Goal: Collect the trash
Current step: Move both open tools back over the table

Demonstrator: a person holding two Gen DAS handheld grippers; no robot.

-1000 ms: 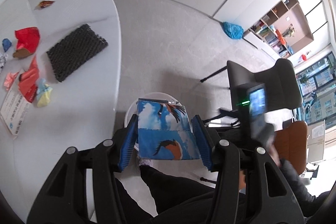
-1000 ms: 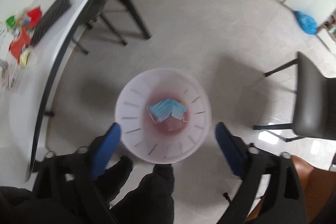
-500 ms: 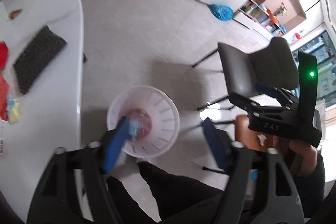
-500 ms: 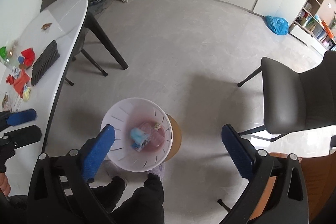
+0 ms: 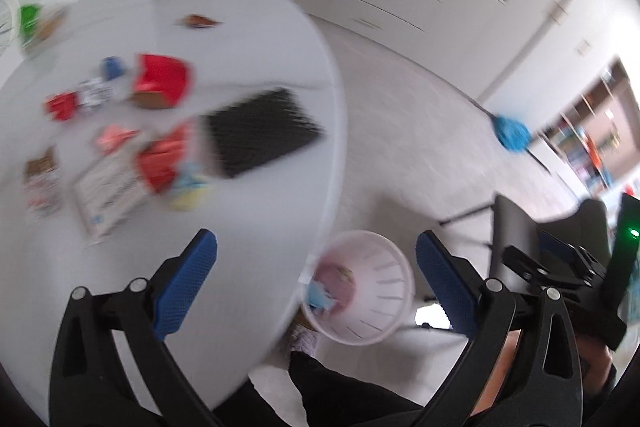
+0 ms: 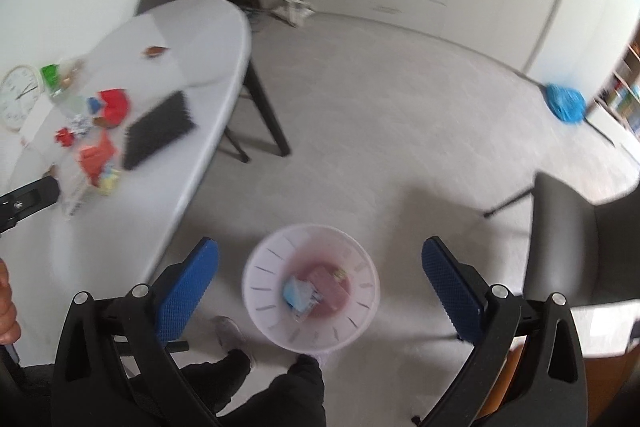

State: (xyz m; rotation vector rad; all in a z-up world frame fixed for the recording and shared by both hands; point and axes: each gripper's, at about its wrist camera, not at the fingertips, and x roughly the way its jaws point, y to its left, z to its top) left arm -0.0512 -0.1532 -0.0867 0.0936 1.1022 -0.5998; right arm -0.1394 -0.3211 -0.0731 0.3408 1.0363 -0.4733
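A white slotted trash bin (image 6: 311,287) stands on the floor beside the white table (image 6: 132,211); it holds a blue wrapper (image 6: 299,294) and pink trash. It also shows in the left wrist view (image 5: 362,297). Scattered trash lies on the table (image 5: 256,211): red packets (image 5: 162,83), a yellow-blue wrapper (image 5: 188,191), small wrappers and a paper card (image 5: 106,195). My left gripper (image 5: 316,281) is open and empty over the table's edge. My right gripper (image 6: 320,287) is open and empty above the bin.
A black mesh mat (image 5: 260,131) lies on the table next to the trash. A grey chair (image 6: 580,239) stands right of the bin. A blue bag (image 6: 566,103) lies on the floor by shelves. A clock (image 6: 20,95) sits at the table's far left.
My left gripper opened and the blue wrapper dropped into the bin; it then swung left toward the table. My right gripper has risen above the bin, staying open.
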